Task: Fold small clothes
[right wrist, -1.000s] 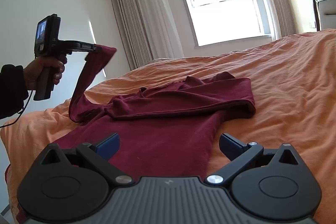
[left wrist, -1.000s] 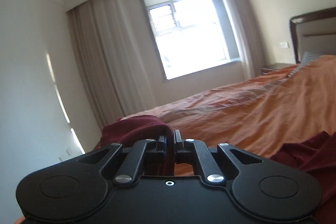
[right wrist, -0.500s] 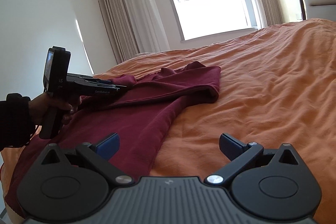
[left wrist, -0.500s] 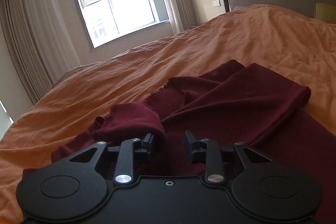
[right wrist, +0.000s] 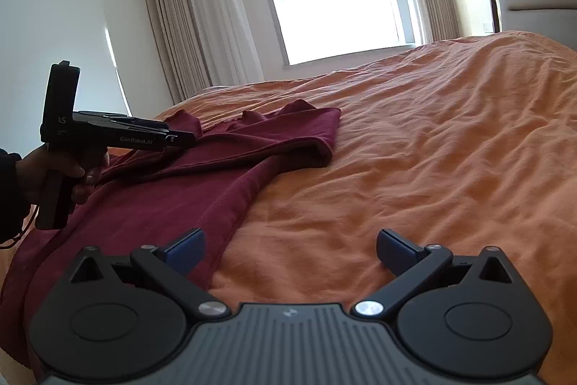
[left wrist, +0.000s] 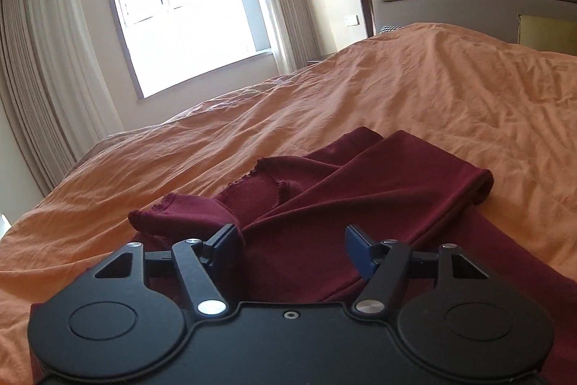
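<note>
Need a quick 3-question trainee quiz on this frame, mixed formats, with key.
1. True or false: the left hand-held gripper is shut on the maroon garment.
2. The garment lies on: A) a wooden table B) an orange bedspread C) the floor
3. Fill in: the right hand-held gripper hovers open over the ____ edge of the garment.

Key: 1 false, its jaws are apart; 2 B; 3 right.
</note>
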Action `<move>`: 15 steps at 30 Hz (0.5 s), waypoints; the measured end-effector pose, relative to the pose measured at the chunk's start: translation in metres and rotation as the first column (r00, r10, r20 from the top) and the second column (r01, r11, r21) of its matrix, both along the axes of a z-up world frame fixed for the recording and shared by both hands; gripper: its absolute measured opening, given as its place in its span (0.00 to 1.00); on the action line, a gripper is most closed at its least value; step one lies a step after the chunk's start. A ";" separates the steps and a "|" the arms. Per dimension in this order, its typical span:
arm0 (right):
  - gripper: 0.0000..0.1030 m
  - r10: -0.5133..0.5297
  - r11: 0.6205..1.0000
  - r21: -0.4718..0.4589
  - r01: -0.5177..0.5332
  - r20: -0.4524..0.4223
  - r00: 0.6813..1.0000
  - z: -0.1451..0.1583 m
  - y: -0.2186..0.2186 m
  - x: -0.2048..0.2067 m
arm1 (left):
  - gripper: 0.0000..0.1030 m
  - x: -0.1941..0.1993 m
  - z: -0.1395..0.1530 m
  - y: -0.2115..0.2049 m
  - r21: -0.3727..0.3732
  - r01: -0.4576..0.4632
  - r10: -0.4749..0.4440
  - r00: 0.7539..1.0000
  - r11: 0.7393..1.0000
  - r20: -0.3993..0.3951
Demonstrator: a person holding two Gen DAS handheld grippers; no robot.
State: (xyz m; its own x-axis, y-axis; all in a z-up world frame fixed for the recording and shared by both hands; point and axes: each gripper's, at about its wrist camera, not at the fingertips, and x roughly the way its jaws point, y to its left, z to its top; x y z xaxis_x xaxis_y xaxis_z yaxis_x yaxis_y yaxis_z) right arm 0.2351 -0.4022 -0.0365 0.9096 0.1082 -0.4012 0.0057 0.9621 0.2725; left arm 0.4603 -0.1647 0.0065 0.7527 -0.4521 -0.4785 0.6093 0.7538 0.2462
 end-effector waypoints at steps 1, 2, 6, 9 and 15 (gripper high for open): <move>1.00 -0.010 1.000 -0.005 0.010 -0.001 1.000 0.000 -0.002 -0.002 | 0.67 -0.002 -0.001 -0.001 -0.004 0.018 -0.018 1.000 1.000 -0.005; 1.00 -0.022 1.000 -0.009 0.022 -0.002 1.000 0.001 -0.005 -0.004 | 0.68 -0.004 -0.002 -0.003 -0.003 0.029 -0.029 1.000 1.000 -0.004; 1.00 -0.048 0.999 -0.015 0.048 -0.004 0.999 0.001 -0.012 -0.009 | 0.71 -0.009 -0.011 -0.015 0.013 0.048 -0.048 0.999 0.999 -0.018; 1.00 -0.057 0.998 -0.036 0.057 -0.010 0.998 0.003 -0.013 -0.010 | 0.72 -0.009 -0.016 -0.021 0.008 0.055 -0.055 0.998 0.998 -0.035; 1.00 -0.068 0.993 -0.096 0.066 -0.009 0.998 0.009 -0.007 -0.002 | 0.94 -0.011 -0.007 -0.005 -0.082 -0.005 -0.001 0.997 0.997 -0.074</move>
State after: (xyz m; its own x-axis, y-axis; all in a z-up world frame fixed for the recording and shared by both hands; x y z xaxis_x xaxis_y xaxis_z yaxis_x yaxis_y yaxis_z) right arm 0.2334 -0.4094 -0.0279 0.9086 0.0077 -0.4176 0.0737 0.9812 0.1784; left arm 0.4490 -0.1699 0.0000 0.7176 -0.4908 -0.4941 0.6220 0.7708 0.1377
